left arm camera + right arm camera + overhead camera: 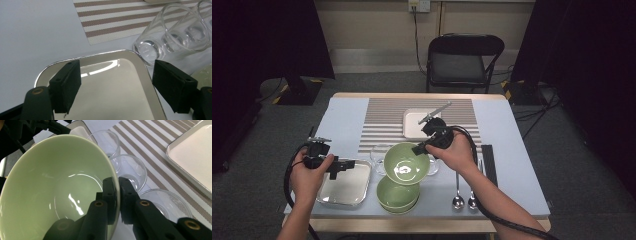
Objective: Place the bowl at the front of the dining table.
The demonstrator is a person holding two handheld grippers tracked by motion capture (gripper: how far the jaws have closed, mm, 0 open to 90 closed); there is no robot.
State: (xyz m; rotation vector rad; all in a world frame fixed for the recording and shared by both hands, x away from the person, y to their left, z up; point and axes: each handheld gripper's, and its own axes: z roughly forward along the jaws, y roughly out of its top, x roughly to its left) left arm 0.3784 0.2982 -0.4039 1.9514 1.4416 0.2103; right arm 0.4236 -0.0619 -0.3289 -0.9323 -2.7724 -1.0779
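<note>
My right gripper (420, 148) is shut on the rim of a pale green bowl (406, 163), one jaw inside the bowl (57, 185) and one outside, and holds it tilted above a second green bowl (397, 194) on the table. Over a shiny metal tray (345, 185) at the front left hovers my left gripper (346, 165), open. In the left gripper view its jaws stand wide apart above the tray (112, 90) with nothing between them. Clear glasses (172, 37) stand just past the tray's far corner.
A white square plate (418, 122) lies on the striped placemat (387, 125) at the back. Two spoons (463, 197) lie at the front right beside a dark strip (489, 162). A black folding chair (462, 60) stands beyond the table. Clear glasses (130, 170) sit behind the lifted bowl.
</note>
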